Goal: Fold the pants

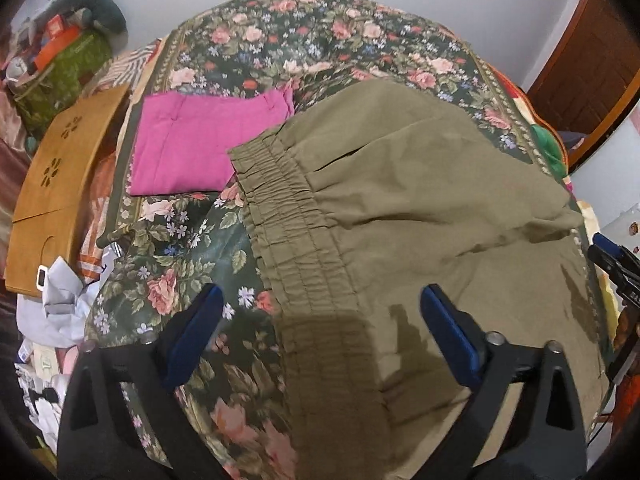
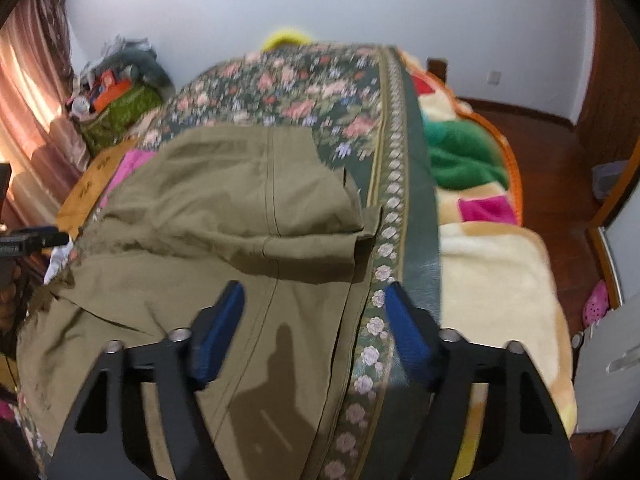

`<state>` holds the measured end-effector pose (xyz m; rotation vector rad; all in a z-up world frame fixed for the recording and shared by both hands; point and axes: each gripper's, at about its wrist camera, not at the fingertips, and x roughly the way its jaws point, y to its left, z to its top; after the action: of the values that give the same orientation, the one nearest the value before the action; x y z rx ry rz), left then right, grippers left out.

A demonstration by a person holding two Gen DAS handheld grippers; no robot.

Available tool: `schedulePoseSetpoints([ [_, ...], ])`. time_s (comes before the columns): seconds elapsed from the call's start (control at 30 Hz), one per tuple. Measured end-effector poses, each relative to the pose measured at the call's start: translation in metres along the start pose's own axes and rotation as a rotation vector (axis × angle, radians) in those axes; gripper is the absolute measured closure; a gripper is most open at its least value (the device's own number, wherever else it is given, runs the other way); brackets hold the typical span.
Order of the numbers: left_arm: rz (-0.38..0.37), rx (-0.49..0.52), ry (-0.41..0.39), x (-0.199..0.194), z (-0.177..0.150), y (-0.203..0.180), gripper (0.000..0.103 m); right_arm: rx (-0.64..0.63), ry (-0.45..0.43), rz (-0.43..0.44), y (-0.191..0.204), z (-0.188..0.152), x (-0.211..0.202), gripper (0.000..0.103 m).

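Pants on the bedspread
Pants (image 1: pixel 400 200) lie on the bedspread (image 1: pixel 304 40); a folded cloth (image 1: pixel 192 148) lies left of their waistband.

Daylit room, heavy fisheye bend, black corners.
Right wrist view motion-blurred; gripper shadows fall on olive pants (image 1: pixel 400 208); pink curtain (image 2: pixel 28 92) glows.

Two hand-held grippers, alike in build. Left gripper (image 1: pixel 320 320): matte black angular arms with triangular cut-outs, round silver screw heads at the pivots, deep blue rectangular pads (image 1: pixel 450 336) on the fingers. Right gripper (image 2: pixel 314 326): same black frame, silver screws, blue pads (image 2: pixel 218 332).
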<state>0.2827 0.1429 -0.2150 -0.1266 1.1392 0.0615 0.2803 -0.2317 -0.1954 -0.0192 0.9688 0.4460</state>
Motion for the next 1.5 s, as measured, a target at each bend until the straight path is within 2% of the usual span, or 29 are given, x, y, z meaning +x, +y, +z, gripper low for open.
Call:
schedulePoseSetpoints([
  [0.03, 0.006, 0.008, 0.008, 0.003, 0.001, 0.001, 0.015, -0.005, 0.019, 0.014, 0.000, -0.001, 0.005, 0.046],
  [0.13, 0.005, 0.034, 0.027, 0.013, 0.002, 0.001, 0.017, -0.024, 0.060, 0.011, 0.001, -0.003, 0.018, 0.050],
  [0.23, -0.006, 0.054, 0.059, 0.026, 0.000, 0.001, 0.018, -0.037, 0.092, 0.007, 0.000, -0.004, 0.028, 0.050],
  [0.37, 0.006, 0.040, 0.083, 0.042, -0.002, 0.004, 0.018, -0.015, 0.133, 0.048, -0.010, -0.001, 0.040, 0.049],
  [0.53, -0.008, 0.029, 0.062, 0.047, -0.006, 0.003, 0.022, -0.146, 0.168, -0.025, 0.005, -0.008, 0.046, 0.050],
  [0.57, -0.005, 0.031, 0.054, 0.046, -0.007, 0.002, 0.024, -0.162, 0.169, -0.040, 0.007, -0.010, 0.047, 0.052],
  [0.63, 0.008, 0.029, 0.037, 0.045, -0.008, 0.003, 0.026, -0.171, 0.163, -0.072, 0.007, -0.011, 0.046, 0.071],
  [0.73, 0.024, 0.020, 0.016, 0.043, -0.010, 0.005, 0.026, -0.142, 0.150, -0.073, -0.002, -0.013, 0.043, 0.084],
  [0.93, 0.085, 0.028, -0.030, 0.037, -0.017, 0.002, 0.026, -0.187, 0.140, -0.105, 0.005, -0.013, 0.037, 0.093],
  [1.03, 0.103, 0.035, -0.044, 0.036, -0.021, 0.003, 0.026, -0.188, 0.144, -0.096, 0.003, -0.016, 0.035, 0.094],
  [1.17, 0.081, 0.028, -0.029, 0.040, -0.019, 0.007, 0.025, -0.189, 0.152, -0.103, 0.006, -0.012, 0.039, 0.094],
  [1.27, 0.055, 0.012, -0.013, 0.037, -0.019, 0.011, 0.025, -0.191, 0.158, -0.091, 0.007, -0.008, 0.036, 0.089],
  [1.37, 0.049, -0.003, -0.011, 0.026, -0.016, 0.014, 0.025, -0.187, 0.157, -0.079, 0.007, -0.007, 0.027, 0.088],
  [1.5, 0.052, 0.006, -0.046, 0.006, -0.007, 0.020, 0.025, -0.157, 0.110, -0.011, 0.007, 0.001, 0.008, 0.087],
])
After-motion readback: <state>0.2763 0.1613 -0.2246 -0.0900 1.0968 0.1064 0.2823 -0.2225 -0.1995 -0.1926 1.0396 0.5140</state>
